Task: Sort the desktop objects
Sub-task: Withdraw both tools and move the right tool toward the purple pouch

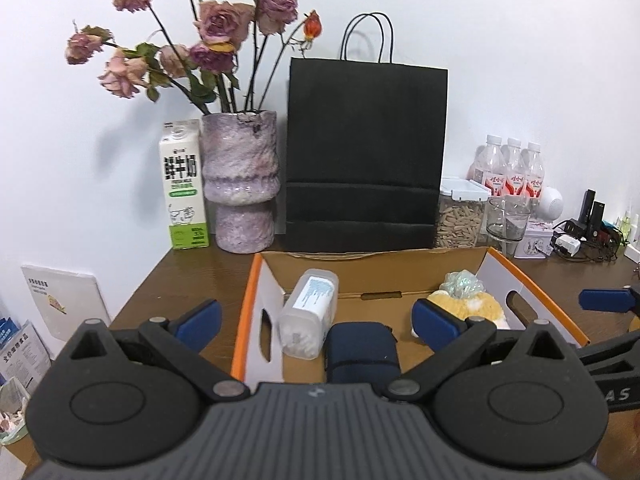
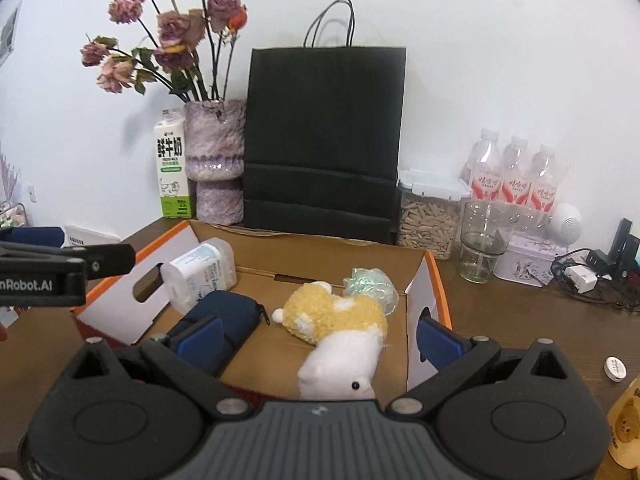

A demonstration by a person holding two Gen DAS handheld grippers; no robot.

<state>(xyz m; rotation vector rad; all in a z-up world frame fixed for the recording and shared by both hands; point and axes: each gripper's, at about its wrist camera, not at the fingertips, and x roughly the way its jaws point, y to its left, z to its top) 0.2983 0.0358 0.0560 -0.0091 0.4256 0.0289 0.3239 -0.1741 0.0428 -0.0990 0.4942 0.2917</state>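
Note:
An open cardboard box (image 1: 384, 276) (image 2: 336, 256) with orange edges sits on the brown desk. In it lie a clear cotton-swab tub (image 1: 308, 312) (image 2: 200, 270), a navy zip pouch (image 1: 362, 354) (image 2: 218, 320), a yellow-and-white plush toy (image 2: 340, 328) (image 1: 468, 306) and a pale green mesh puff (image 2: 372, 280) (image 1: 464, 282). My left gripper (image 1: 316, 320) is open and empty above the box's near left side. My right gripper (image 2: 320, 338) is open and empty above the plush toy.
Behind the box stand a black paper bag (image 1: 366, 156), a purple vase with dried roses (image 1: 240, 176), a milk carton (image 1: 182, 188), a seed jar (image 2: 430, 216), a glass (image 2: 480, 240), three water bottles (image 2: 514, 176) and a tin (image 2: 524, 256). Cables (image 2: 592, 276) lie right.

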